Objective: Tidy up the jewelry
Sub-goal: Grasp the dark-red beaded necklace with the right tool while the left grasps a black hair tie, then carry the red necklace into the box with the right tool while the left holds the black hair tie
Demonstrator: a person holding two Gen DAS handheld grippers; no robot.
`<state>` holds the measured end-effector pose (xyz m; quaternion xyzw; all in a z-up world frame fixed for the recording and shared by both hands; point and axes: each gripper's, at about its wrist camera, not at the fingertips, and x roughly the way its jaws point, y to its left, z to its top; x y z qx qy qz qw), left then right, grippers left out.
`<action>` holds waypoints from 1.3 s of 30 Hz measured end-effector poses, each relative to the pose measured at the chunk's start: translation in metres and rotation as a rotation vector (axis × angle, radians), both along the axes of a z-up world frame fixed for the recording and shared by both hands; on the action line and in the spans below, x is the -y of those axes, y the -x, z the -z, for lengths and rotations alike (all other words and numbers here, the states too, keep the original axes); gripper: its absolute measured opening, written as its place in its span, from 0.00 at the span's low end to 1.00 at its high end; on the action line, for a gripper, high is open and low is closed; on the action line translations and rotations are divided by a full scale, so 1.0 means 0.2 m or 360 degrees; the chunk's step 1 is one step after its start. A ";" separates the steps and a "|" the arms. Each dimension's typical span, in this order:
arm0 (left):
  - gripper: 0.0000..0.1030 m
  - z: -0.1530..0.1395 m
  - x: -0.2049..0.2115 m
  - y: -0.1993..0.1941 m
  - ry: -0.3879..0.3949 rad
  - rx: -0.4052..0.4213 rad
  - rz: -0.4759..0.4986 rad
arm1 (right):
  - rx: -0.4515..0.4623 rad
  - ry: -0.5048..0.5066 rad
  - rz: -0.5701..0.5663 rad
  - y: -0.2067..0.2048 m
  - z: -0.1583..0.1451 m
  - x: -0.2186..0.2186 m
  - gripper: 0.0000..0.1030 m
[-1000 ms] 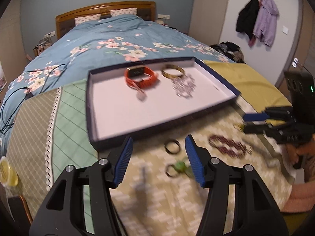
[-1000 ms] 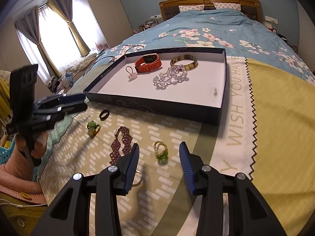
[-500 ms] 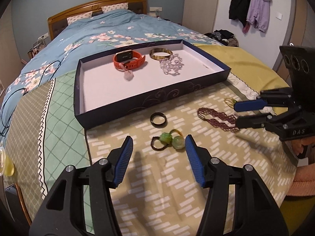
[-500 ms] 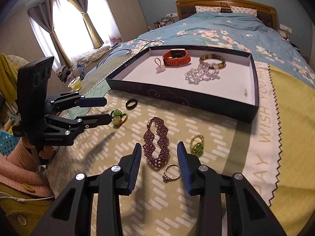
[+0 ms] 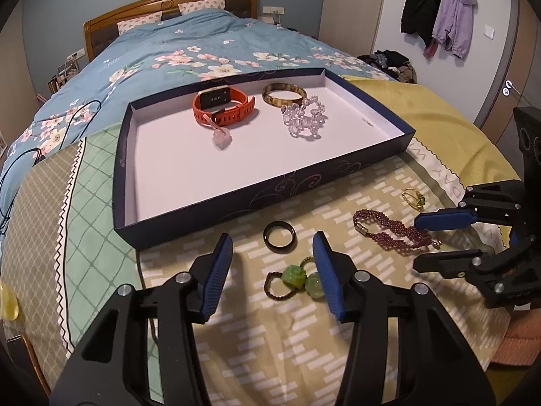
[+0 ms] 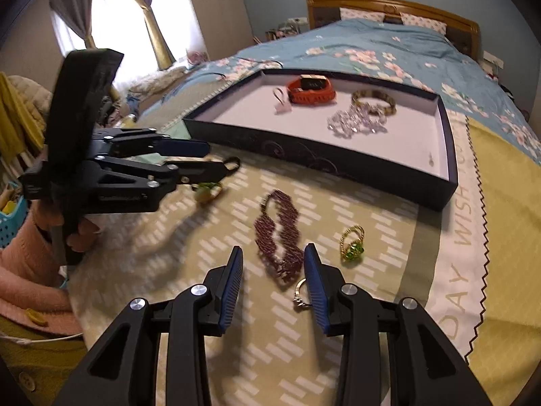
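A dark blue tray [image 5: 236, 209] [image 6: 304, 155] with a white floor holds an orange watch [image 5: 223, 108], a brown bangle [image 5: 284, 94], a clear bead bracelet [image 5: 304, 118] and a pink charm [image 5: 221, 140]. On the patterned cloth in front lie a black ring [image 5: 279, 233], a green bead ring [image 5: 294, 277], a purple beaded bracelet [image 6: 277, 233], a gold ring with a green stone [image 6: 351, 243] and a silver ring [image 6: 301, 294]. My left gripper [image 5: 273, 270] hangs over the green bead ring, jaws closing with the ring between them. My right gripper [image 6: 274, 280] is open around the purple bracelet's near end.
The cloth lies on a bed with a blue floral quilt [image 5: 203, 50] and a yellow blanket [image 6: 507, 237] to the right. Black cables [image 5: 20, 169] trail at the left. A hand in a pink sleeve [image 6: 30, 264] holds the left gripper. Coats [image 5: 439, 10] hang on the wall.
My left gripper came lower and closer over the green bead ring, and its jaws narrowed. My right gripper shifted left from the gold ring to the purple bracelet.
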<state>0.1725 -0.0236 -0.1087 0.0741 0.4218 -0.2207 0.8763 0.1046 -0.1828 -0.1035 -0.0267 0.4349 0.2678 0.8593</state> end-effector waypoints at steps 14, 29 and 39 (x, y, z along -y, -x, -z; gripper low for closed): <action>0.23 0.04 0.05 -0.05 -0.0041 -0.0015 -0.0005 | 0.0052 0.0086 0.0037 -0.02 -0.01 -0.01 0.08; 0.22 -0.01 0.00 0.01 0.0046 0.0028 -0.0036 | 0.0135 -0.0115 0.0062 -0.06 -0.13 0.06 0.02; 0.22 -0.08 -0.03 0.06 0.0106 0.0076 -0.0043 | 0.0171 -0.0249 0.0079 -0.09 -0.21 0.10 0.01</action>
